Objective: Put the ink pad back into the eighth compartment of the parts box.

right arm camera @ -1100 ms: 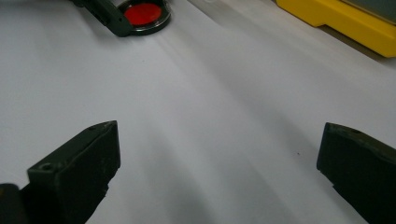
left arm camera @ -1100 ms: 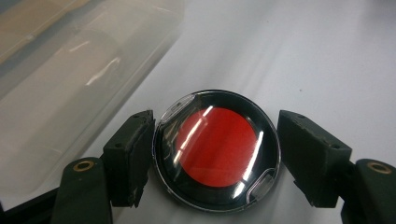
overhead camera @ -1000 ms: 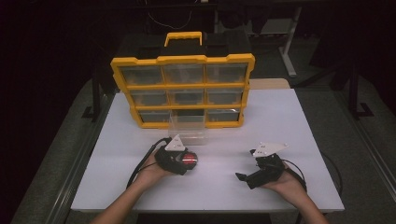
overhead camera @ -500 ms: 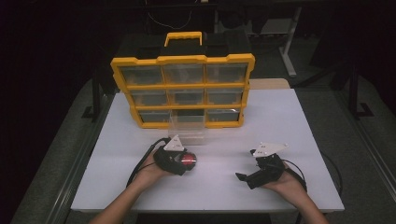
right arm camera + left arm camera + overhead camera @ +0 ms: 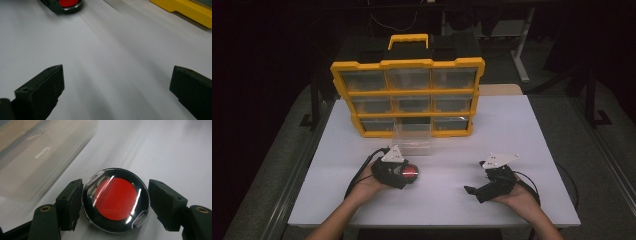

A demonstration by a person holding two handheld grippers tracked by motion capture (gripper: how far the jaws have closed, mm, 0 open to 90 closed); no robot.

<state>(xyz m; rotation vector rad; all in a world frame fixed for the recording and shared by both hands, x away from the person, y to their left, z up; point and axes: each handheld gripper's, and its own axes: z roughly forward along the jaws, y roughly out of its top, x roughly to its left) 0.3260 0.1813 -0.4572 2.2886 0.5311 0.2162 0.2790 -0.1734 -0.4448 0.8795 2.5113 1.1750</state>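
- Round red-centred case point(image 5: 116, 201) sits between my left gripper's point(image 5: 404, 174) jaws, lying flat on the white worktop point(image 5: 532, 130). It is a black disc with a clear lid and a red inside. In the high view it lies at about 7 o'clock on the worktop.
- Compared with the frames from a second and half a second back, almost nothing has changed. The case is in the same spot and both hands are where they were. I judge the grasp is settled and a lift or carry is the next step.
- Left jaws: closed onto the case. The left pad touches its rim at 9 o'clock. At 3 o'clock I see a thin sliver between pad and rim, so the hold may be light.
- Clear drawer point(image 5: 413, 139) is pulled out onto the worktop just beyond the case, at 12 o'clock from it, touching the front of the yellow organiser point(image 5: 408, 95). It looks like the likely destination.
- Right gripper point(image 5: 476, 190) rests at 5 o'clock on the worktop, well apart from the case. Its jaws stand wide apart with bare worktop between them.
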